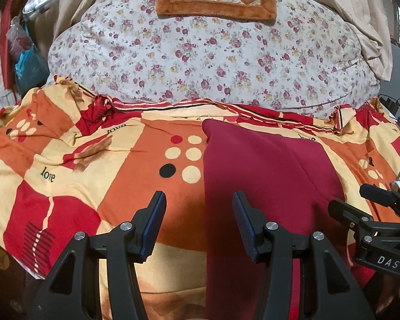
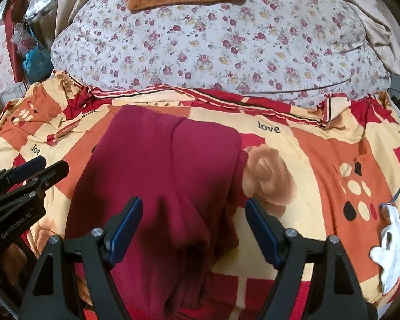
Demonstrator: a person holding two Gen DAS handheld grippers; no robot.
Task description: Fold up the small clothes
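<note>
Maroon garment (image 2: 157, 176), lengthwise-folded, lies flat on patterned bedspread (image 2: 320, 160) directly beneath and ahead of my right claw (image 2: 193, 229), jaws spread, grasping nothing; my left claw (image 1: 198, 224), likewise unclenched and empty, straddles its left edge, presumably for the next fold.

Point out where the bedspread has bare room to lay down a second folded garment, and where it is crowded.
Free: the bedspread left of the maroon garment, and the patch between the garment and the white cloth. Crowded: the near middle, where the garment, left gripper and right gripper sit.
</note>
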